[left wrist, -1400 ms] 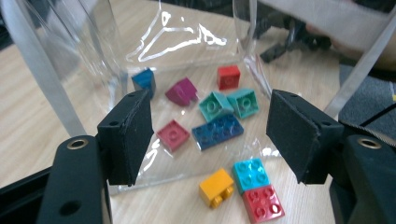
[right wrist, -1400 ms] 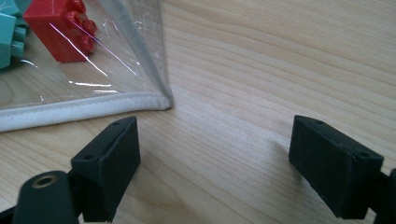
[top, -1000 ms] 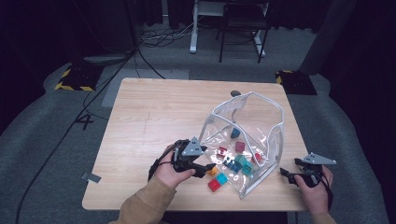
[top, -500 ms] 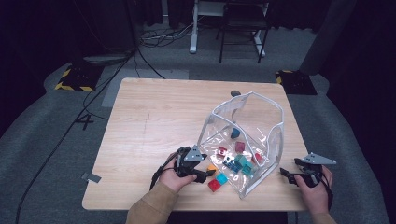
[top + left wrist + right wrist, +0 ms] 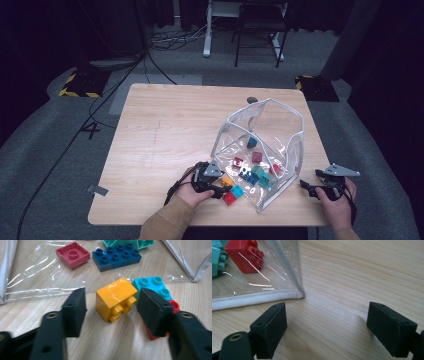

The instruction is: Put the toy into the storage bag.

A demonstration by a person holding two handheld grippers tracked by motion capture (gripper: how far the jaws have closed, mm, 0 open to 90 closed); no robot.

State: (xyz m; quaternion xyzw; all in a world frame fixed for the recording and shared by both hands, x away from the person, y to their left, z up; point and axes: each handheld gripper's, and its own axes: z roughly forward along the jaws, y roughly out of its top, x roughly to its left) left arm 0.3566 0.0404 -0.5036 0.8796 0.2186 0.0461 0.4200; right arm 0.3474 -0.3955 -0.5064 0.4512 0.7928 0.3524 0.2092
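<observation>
Orange brick (image 5: pixel 116 301) lies on its side on the table (image 5: pixel 165 130), just outside the clear bag's (image 5: pixel 280 150) mouth, teal brick (image 5: pixel 151 287) touching behind. Left gripper (image 5: pixel 112 306) straddles it, jaws just closing, pads not yet touching; centre them, avoid the teal one. Right gripper (image 5: pixel 327 325) spread wide over bare wood.

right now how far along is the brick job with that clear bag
Early to middle. Several bricks already lie inside the clear bag, such as the dark blue brick. In hand: the left gripper straddles the orange brick on the table; its jaws have just been closing but do not yet press it. Left: the teal brick and red brick outside. The right gripper waits open.
</observation>
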